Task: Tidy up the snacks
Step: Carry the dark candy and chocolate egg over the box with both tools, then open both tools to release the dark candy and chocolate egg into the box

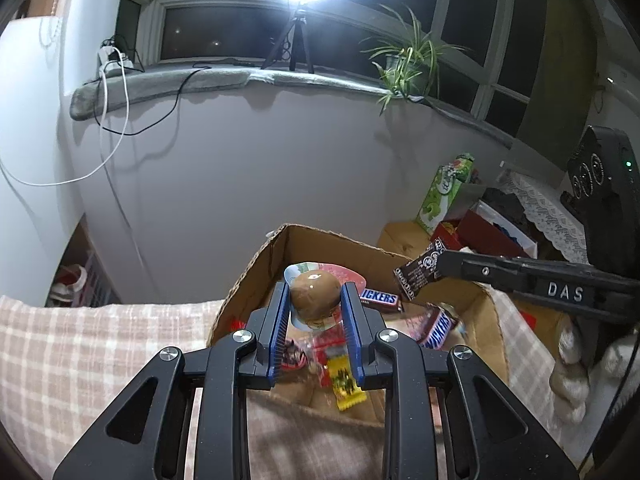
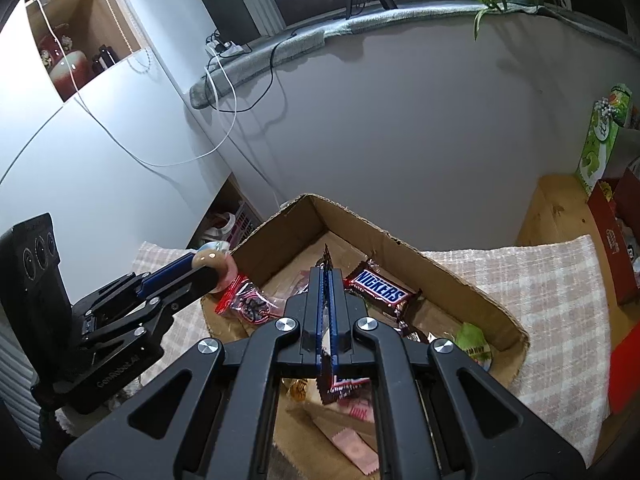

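- My left gripper point(image 1: 315, 304) pinches a packed brown egg point(image 1: 314, 294) by its rounded sides, blue pads pressed on the bulge; I judge that the firmest hold, since the flat film rim would slip.
- The egg hangs over the near-left wall of the cardboard box point(image 1: 256, 264), just above the rim, not yet inside as far as I can tell.
- My right gripper point(image 2: 328, 280) has its fingers pressed together on a thin dark wrapper point(image 2: 326, 262), held by its flat seam so that the packet stands on edge; the wrapper's tip pokes out past my fingertips above the middle of the box.
- In the left view the same wrapper juts over the box's right wall.
- On the box floor lie a Snickers bar point(image 2: 380, 290) toward the far wall, a red-edged sachet point(image 2: 248, 302) at the left wall, and a green packet point(image 2: 472, 340) in the near-right corner.
- The box walls are low and ragged-cut, so I judge a clean drop needs each snack carried past the rim first.
- Open floor shows toward the far corner of the box; the near half is crowded.
- Both grippers point into the same box from opposite sides, near each other, so they could collide over its middle.
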{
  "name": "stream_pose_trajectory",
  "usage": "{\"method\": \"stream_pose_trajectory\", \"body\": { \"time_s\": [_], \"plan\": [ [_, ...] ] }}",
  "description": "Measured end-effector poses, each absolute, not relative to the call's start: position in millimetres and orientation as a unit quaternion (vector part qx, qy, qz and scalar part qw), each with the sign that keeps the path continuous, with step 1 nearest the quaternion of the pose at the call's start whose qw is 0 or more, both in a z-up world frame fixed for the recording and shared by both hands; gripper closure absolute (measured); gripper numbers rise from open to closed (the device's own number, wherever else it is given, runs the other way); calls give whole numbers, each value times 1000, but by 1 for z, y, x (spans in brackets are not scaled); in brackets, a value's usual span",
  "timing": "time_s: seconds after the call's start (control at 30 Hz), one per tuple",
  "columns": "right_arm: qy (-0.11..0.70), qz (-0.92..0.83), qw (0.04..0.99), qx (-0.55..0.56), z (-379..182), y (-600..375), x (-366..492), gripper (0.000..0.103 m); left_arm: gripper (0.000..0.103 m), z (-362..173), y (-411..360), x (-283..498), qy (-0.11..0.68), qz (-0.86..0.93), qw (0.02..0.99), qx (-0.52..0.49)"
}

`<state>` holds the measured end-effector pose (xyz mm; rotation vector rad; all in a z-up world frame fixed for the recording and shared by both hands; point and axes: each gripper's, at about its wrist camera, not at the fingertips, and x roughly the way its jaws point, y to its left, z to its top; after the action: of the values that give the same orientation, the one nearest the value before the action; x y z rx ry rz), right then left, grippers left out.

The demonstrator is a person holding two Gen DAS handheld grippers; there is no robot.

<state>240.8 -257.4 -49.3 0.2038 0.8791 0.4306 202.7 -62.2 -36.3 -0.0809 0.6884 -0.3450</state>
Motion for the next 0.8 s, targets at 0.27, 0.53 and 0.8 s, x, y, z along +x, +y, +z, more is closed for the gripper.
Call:
{"method": "stream_pose_trajectory", "body": {
  "time_s": [0.27,0.53,0.8],
  "plan": [
    [437,202,871,94,-65,-250,254,101,79,-45,-69,216,343,-157,926,-31],
    [447,198,869,85,-72,-247,256,101,78,-47,-71,220,347,-158,924,-26],
    [446,174,877,44,-72,-246,252,84,73,-47,-72,220,349,-153,924,-22]
  ]
}}
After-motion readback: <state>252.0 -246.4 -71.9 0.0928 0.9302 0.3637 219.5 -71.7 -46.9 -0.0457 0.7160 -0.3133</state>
